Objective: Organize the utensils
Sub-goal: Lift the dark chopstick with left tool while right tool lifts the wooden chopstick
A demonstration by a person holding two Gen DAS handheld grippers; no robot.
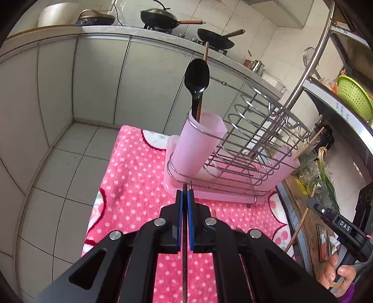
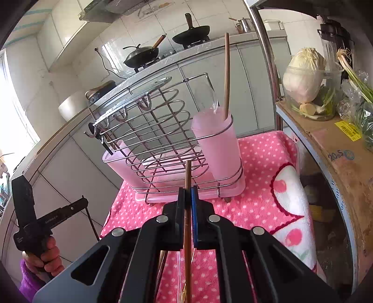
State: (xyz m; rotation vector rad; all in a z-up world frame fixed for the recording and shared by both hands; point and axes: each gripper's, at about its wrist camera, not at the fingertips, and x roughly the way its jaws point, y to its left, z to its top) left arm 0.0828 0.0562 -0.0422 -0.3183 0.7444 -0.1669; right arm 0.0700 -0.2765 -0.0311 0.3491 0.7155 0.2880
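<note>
My left gripper [image 1: 184, 193] is shut on a thin dark chopstick [image 1: 184, 256] that runs back between its blue pads. Ahead stands a pink cup [image 1: 198, 144] at the near end of a wire rack [image 1: 256, 144], holding a black spoon [image 1: 197, 77] and a brown chopstick. My right gripper [image 2: 187, 192] is shut on a brown chopstick [image 2: 187, 233]. It faces the rack's [image 2: 151, 130] other end, where a second pink cup [image 2: 219, 149] holds one upright brown chopstick [image 2: 226, 74]. Each gripper shows in the other's view, carried by a hand [image 2: 44, 256] above the cloth.
The rack sits on a pink polka-dot cloth [image 1: 130, 186]. More utensils lie on the cloth under my right gripper. A metal shelf with a cabbage [image 2: 303, 77], greens and a green basket [image 1: 354, 98] stands on one side. Grey cabinets and a counter with woks [image 1: 163, 17] lie behind.
</note>
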